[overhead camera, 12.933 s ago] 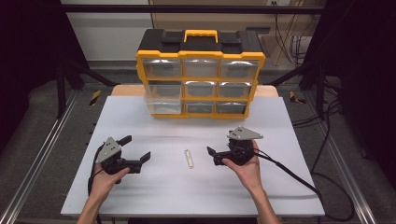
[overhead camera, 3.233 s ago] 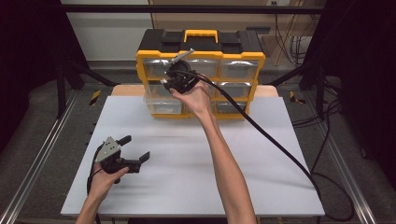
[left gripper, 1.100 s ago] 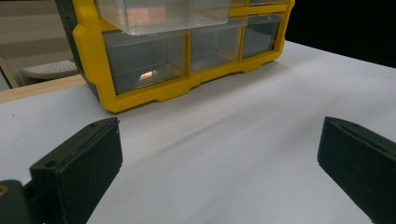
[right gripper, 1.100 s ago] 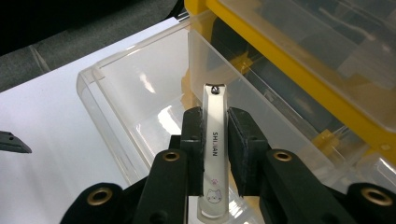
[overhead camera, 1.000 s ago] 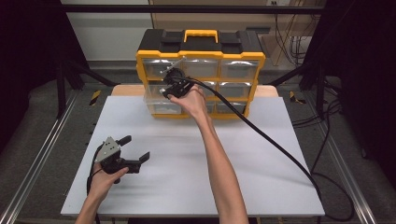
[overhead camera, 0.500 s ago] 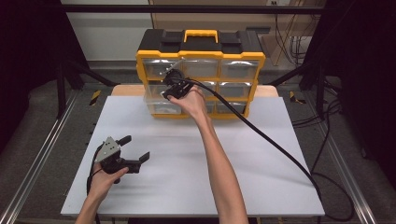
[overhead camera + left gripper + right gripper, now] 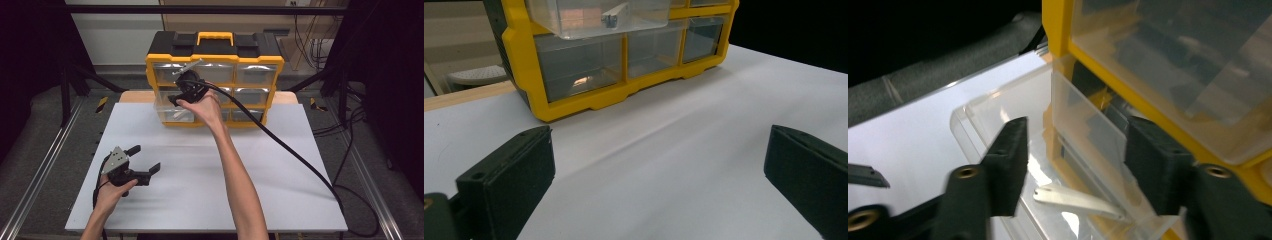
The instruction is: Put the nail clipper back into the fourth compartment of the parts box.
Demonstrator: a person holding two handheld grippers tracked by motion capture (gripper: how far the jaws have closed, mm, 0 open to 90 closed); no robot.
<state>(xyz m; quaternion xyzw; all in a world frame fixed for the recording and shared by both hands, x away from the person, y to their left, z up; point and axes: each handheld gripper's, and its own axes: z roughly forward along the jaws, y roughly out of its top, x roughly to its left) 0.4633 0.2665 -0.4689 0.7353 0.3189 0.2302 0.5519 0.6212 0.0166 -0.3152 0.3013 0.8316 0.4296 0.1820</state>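
With the flat metal strip (image 7: 1075, 201) dropped, I retract before closing the drawer.
Right gripper (image 7: 1073, 165) jaws have just been opening, now spread, nothing pinched, over the pulled-out clear plastic drawer (image 7: 998, 120); left gripper (image 7: 659, 165) jaws spread, empty.

The organiser (image 7: 215, 60) is yellow with a black top and clear drawers. The pulled-out drawer (image 7: 1013, 150) is transparent, holding a silvery metal strip (image 7: 1075, 200). Both tongs (image 7: 131, 172) are black; the counter (image 7: 280, 170) is white

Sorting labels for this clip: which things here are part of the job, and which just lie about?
In the job:
right gripper, jaws just opened
metal strip
pulled-out clear drawer
yellow organizer

Lying about:
left gripper, open, resting on the white table
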